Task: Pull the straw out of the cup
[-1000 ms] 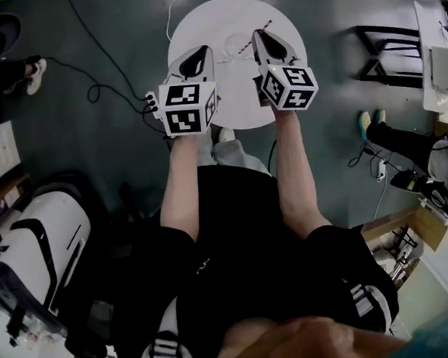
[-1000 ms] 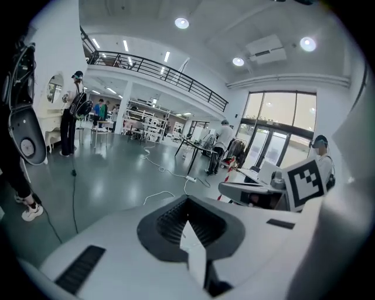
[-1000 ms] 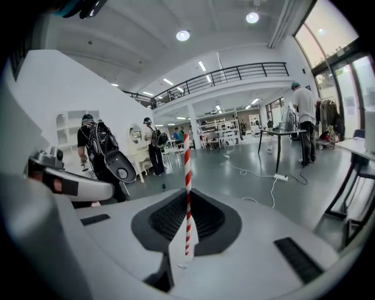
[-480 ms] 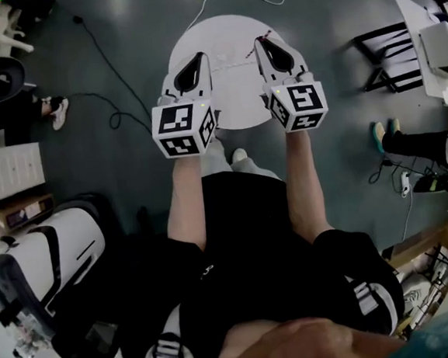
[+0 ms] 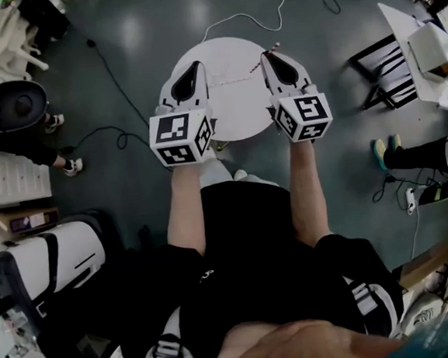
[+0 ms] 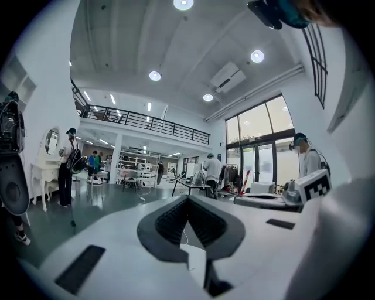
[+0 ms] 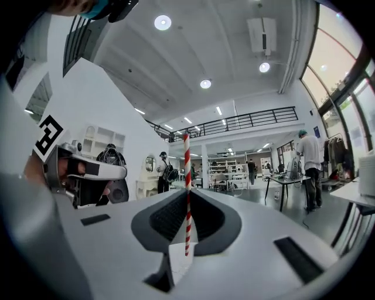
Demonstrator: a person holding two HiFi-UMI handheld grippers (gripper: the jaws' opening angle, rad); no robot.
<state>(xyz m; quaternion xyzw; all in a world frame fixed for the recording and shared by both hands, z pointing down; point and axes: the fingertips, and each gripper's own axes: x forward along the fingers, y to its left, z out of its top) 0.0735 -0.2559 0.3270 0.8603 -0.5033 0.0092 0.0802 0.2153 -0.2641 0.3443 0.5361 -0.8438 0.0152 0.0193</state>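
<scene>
the straw [image 7: 187,193] is pinched between the closed jaws of the right gripper [image 7: 187,190]. in the right gripper view it stands straight up and down. its red and white top pokes up past the jaw tips, and its bottom end hangs in the gap behind them. from the head view the straw [image 5: 274,47] is a short slanted line at the tip of the right gripper [image 5: 266,56]. it points up to the right at one end and down to the left at the other, over the far edge of the round white table [image 5: 234,119].

the left gripper [image 6: 187,199] has its jaws pressed together with nothing in them. in the head view the left gripper [image 5: 191,66] is over the left side of the table, beside the right one but apart from it.

i cannot make out the cup in any view. the middle of the straw is hidden by the right gripper in the head view.

a black cable [image 5: 119,133] curls on the grey floor left of the table. a dark framed stand [image 5: 370,68] is off to the right. far away in the big room a person [image 7: 309,170] stands by a desk.
</scene>
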